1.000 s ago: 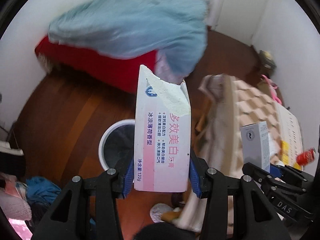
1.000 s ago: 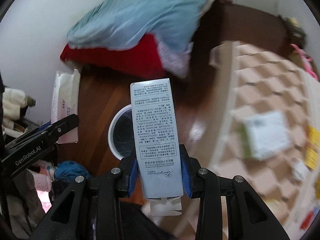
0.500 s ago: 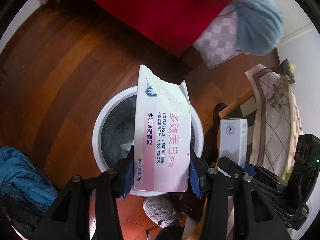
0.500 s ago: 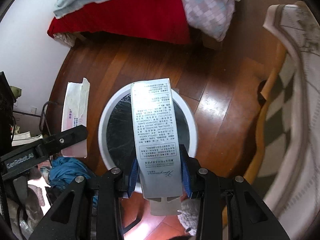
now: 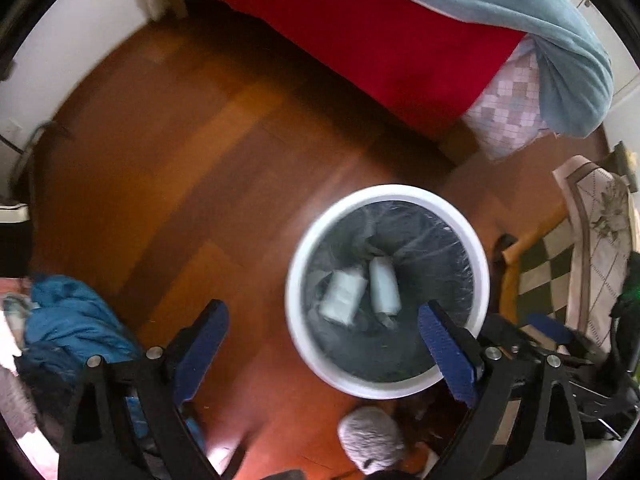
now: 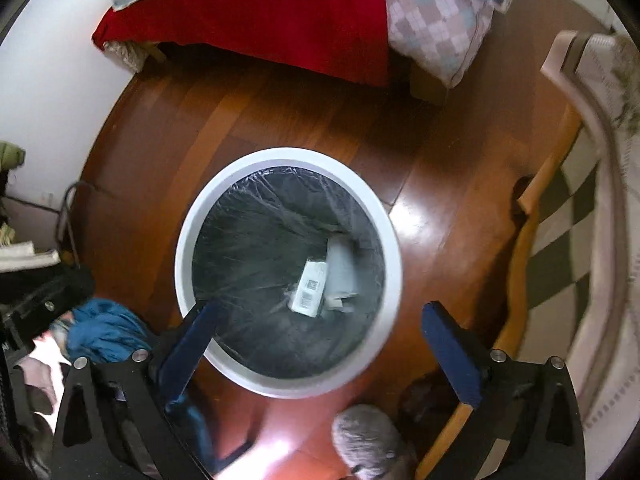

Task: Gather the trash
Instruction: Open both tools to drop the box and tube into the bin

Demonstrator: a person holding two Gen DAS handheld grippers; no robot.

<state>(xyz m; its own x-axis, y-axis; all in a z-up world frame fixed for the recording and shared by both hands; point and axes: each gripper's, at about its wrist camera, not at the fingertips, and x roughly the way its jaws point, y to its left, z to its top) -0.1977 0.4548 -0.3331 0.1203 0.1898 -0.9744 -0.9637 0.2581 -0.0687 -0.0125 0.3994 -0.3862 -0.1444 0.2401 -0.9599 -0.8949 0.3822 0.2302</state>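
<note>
A round white bin (image 5: 486, 280) (image 6: 184, 248) with a dark plastic liner stands on the wooden floor. Two pale boxes lie at its bottom: the toothpaste box (image 5: 343, 295) (image 6: 339, 266) and the grey carton (image 5: 384, 285) (image 6: 309, 288), side by side. My left gripper (image 5: 324, 340) hangs open above the bin's left rim, nothing between its blue pads (image 5: 446, 354). Over the bin's near rim my right gripper (image 6: 318, 346) also stands open and holds nothing.
A bed with a red cover (image 5: 360, 28) and a light blue blanket (image 5: 520, 8) fills the far side. A wooden chair edge (image 6: 532, 216) and a checkered cloth (image 6: 576, 208) stand to the right. Blue clothing (image 5: 72, 320) lies at the left, a grey slipper (image 6: 368, 440) near the bottom.
Both grippers have opened over the bin and let go of their boxes; the toothpaste box and the grey carton now lie inside the bin.
</note>
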